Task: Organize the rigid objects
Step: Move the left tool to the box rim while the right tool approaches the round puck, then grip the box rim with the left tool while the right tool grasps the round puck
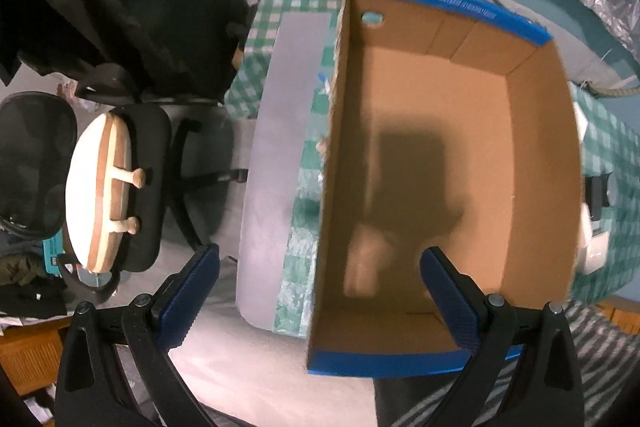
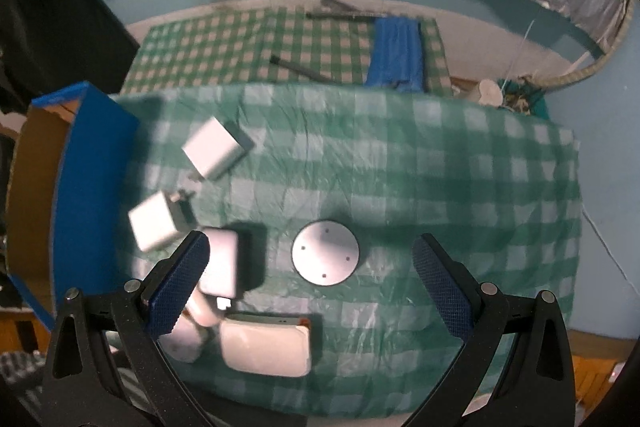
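In the left wrist view an empty cardboard box (image 1: 440,147) with blue rims stands on a green checked cloth. My left gripper (image 1: 320,299) is open and empty above the box's near left wall. In the right wrist view my right gripper (image 2: 312,283) is open and empty over the cloth, just above a round grey disc (image 2: 326,252). Several white chargers lie to the left: one (image 2: 218,148) far, one (image 2: 158,225) beside the box, one (image 2: 220,263) by my left finger, and a larger white block (image 2: 266,347) near the front edge. The box (image 2: 92,195) stands at the left.
A black office chair (image 1: 132,187) with a round wooden-legged item on its seat stands left of the table. A grey strip (image 1: 280,155) lies on the cloth beside the box. A blue folded item (image 2: 396,55) and dark rods (image 2: 304,69) lie on the far cloth.
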A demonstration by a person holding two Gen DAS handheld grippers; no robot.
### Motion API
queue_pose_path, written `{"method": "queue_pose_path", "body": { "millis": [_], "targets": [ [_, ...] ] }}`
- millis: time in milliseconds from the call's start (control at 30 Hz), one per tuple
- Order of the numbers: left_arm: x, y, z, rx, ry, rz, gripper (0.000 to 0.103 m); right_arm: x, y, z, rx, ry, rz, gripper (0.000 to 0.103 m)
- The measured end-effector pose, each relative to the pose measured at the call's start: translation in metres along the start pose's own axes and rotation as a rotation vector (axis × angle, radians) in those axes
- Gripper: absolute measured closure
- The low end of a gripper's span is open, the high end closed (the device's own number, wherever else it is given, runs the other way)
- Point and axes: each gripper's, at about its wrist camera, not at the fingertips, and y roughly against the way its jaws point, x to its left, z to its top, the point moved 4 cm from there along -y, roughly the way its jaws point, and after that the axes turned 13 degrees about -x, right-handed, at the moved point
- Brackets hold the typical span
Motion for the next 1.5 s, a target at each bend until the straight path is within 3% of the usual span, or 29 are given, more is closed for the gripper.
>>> {"method": "queue_pose_path", "body": {
  "millis": [267,367,400,633,733,1167,1500],
  "targets": [
    [0.013,-0.034,-0.002,0.046,0.037,-0.039,0.028,-0.013,-0.039,-0.018,0.1,-0.042,-0.024,0.002],
    [0.019,-0.043,-0.002,0.045,0.067,-0.058,0.049,-0.014,-0.046,-0.021,0.114,-0.036,-0.035,0.004],
    [0.02,-0.045,-0.003,0.05,0.08,-0.062,0.06,-0.014,-0.047,-0.02,0.107,-0.033,-0.033,0.005],
    [0.015,-0.051,-0.004,0.044,0.094,-0.123,0.08,-0.014,-0.052,-0.024,0.112,-0.026,-0.023,0.005],
    [0.013,-0.055,-0.005,0.05,0.075,-0.12,0.086,-0.018,-0.055,-0.024,0.123,-0.034,-0.029,0.005],
    [0.019,-0.062,-0.01,0.076,0.067,-0.13,0.095,-0.021,-0.077,-0.033,0.179,0.02,-0.048,0.006],
    [0.015,-0.059,-0.017,0.092,0.061,-0.135,0.095,-0.015,-0.099,-0.042,0.239,0.041,-0.032,0.031]
  ]
}}
